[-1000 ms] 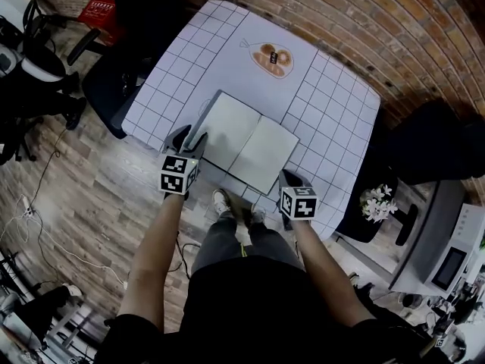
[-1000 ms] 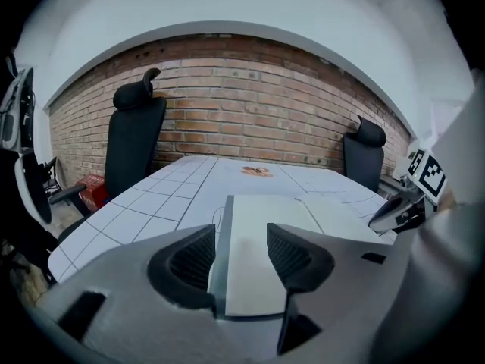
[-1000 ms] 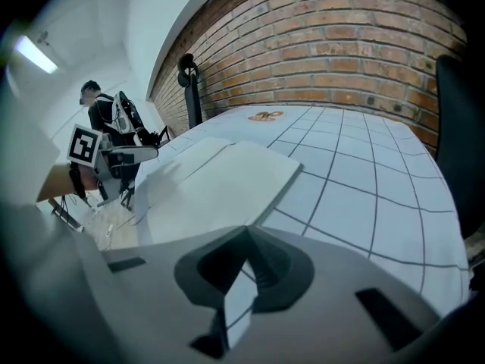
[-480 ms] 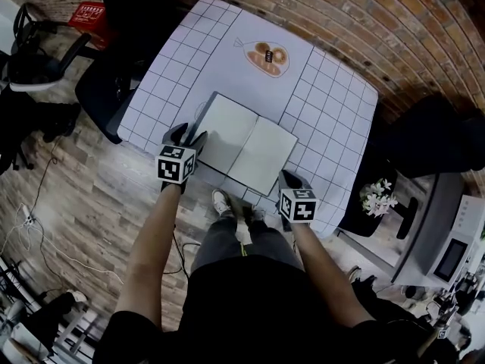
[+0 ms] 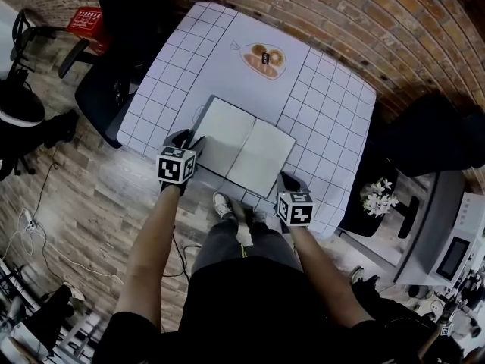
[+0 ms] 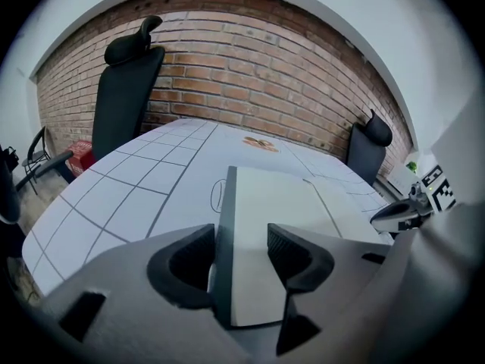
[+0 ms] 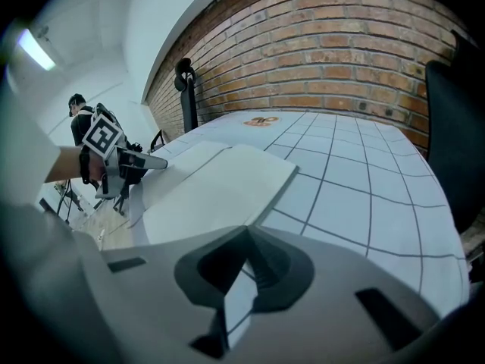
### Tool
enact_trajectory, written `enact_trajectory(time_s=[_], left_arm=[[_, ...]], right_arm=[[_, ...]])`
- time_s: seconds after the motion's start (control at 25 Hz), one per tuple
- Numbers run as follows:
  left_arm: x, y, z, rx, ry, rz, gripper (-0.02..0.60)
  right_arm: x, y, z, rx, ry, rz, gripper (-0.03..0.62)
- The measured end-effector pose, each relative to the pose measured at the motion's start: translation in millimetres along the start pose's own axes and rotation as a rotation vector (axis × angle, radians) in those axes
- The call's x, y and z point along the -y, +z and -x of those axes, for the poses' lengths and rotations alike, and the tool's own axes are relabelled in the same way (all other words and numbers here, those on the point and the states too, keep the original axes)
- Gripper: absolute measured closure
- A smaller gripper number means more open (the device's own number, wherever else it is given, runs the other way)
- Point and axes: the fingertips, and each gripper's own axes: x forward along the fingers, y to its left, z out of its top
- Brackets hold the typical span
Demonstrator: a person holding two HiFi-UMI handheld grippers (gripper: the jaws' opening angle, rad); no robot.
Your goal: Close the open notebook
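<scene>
The open notebook [image 5: 242,146] lies flat on the grid-patterned table [image 5: 326,97], blank white pages up, with a dark cover. My left gripper [image 5: 186,141] is at its left edge. In the left gripper view the jaws of that gripper [image 6: 241,233] are closing with the dark cover edge and left page [image 6: 273,203] between them, a gap still showing at the right pad. My right gripper [image 5: 286,182] hovers at the notebook's near right corner. The right gripper view shows its tips [image 7: 247,232] meeting with nothing held, and the notebook [image 7: 212,184] ahead.
A printed picture of pastries [image 5: 264,58] marks the table's far side. Black office chairs stand at the left [image 5: 106,89] and right [image 5: 432,139]. A brick wall runs behind the table. White flowers [image 5: 377,201] sit by the right corner, and a red crate [image 5: 85,17] at the far left.
The left gripper has sunk a little onto the notebook's left edge. The right gripper has kept still, and the notebook lies open as before.
</scene>
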Motion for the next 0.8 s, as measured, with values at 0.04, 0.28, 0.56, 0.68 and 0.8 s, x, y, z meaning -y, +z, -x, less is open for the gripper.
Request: enact_trajectory(time_s=[0.04,0.28,0.56,0.68,0.8], left_arm=[[0.8,-0.5,0.3,-0.002,-0.003,0.005,0.381],[-2.0,1.1,4.0,0.002,-0.017,0.075,0.430],[-11.2,3.4,10.0,0.018,-0.038,0.154,0.536],[-11.6,3.1,10.6,0.019,-0.034,0.155,0.543],[-11.3,3.8,12.3,0.038,-0.040,0.161,0.545]], right_arm=[[-0.1,0.1,-0.1,0.000,-0.001,0.002,0.580],[-1.0,0.5,0.0,-0.008,0.012,0.007,0.580],[-0.4,1.0,-0.6,0.001,0.017,0.009,0.580],[-0.3,0.2,-0.5,-0.001,0.020,0.010,0.580],[-0.8,-0.4,-1.1,0.001,0.021,0.010,0.580]])
